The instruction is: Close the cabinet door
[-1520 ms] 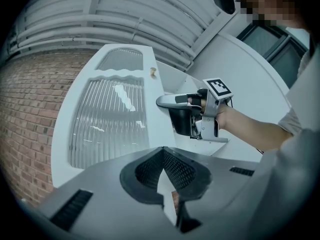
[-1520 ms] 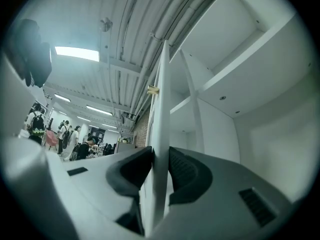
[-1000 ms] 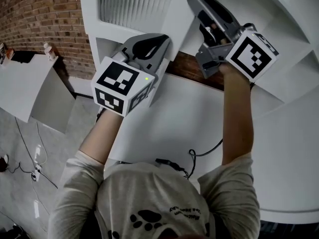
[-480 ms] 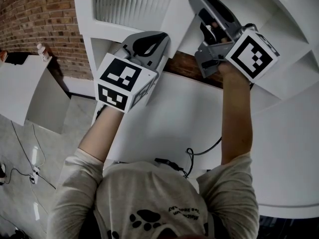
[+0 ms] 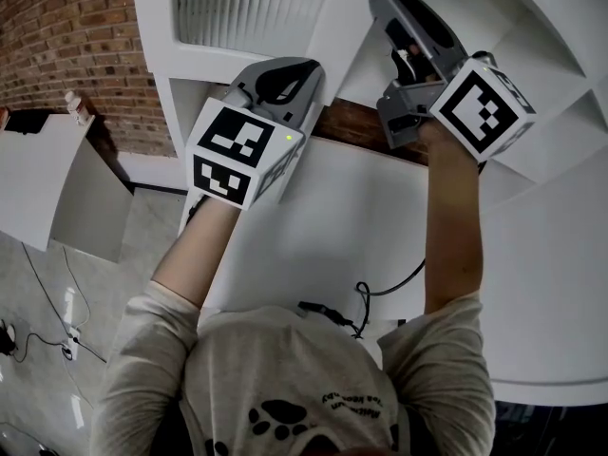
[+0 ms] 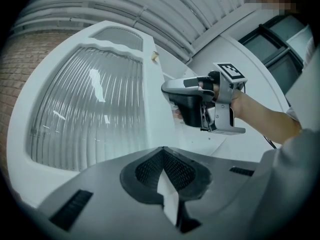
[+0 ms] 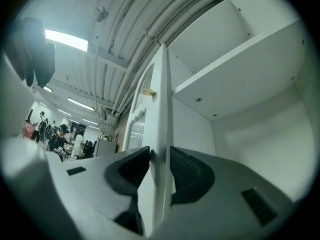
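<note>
A brick wall (image 5: 66, 36) meets grey floor (image 5: 33, 293) under strip lights (image 7: 65, 40).

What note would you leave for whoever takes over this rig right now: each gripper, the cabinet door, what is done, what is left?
Left gripper: jaws together, empty, tips near the door, at its front face.
Right gripper: jaws have just been opening; they straddle the door's free edge loosely.
Cabinet: door stands open, shelf inside in view.
Done: grippers at the door; nothing shut yet.
Left: probably free the right gripper and push the door closed.
</note>
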The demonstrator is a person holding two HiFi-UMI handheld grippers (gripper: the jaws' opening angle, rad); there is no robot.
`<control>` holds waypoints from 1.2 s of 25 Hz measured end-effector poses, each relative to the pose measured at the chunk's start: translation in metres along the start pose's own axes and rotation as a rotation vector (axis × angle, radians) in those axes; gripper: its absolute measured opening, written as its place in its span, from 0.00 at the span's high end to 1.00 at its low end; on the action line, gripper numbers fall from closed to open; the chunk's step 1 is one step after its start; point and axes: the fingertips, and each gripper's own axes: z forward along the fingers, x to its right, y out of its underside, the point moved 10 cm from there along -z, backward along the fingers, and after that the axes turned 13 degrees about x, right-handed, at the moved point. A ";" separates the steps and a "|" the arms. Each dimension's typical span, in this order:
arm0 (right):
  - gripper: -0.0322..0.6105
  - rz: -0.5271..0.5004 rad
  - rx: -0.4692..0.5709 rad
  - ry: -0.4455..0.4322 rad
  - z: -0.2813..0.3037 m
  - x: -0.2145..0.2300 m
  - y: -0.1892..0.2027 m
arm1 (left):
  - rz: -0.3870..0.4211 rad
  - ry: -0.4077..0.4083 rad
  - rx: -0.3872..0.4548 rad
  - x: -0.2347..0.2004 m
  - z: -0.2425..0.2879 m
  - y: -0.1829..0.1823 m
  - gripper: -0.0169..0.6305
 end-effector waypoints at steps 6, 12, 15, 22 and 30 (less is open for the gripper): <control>0.74 0.001 -0.011 0.036 -0.003 0.006 0.004 | -0.011 0.005 0.007 -0.007 0.003 0.004 0.96; 0.74 -0.004 -0.027 0.090 -0.008 0.014 0.007 | -0.019 0.018 0.002 -0.010 0.007 0.010 0.96; 0.75 -0.010 -0.043 0.116 -0.010 0.016 0.011 | -0.024 0.021 0.007 -0.014 0.007 0.011 0.96; 0.85 -0.022 -0.049 0.204 -0.029 0.024 0.010 | -0.024 0.022 0.015 -0.016 0.007 0.012 0.96; 0.93 -0.098 -0.083 0.254 -0.065 0.009 0.014 | -0.024 0.016 0.023 -0.004 0.009 0.009 0.96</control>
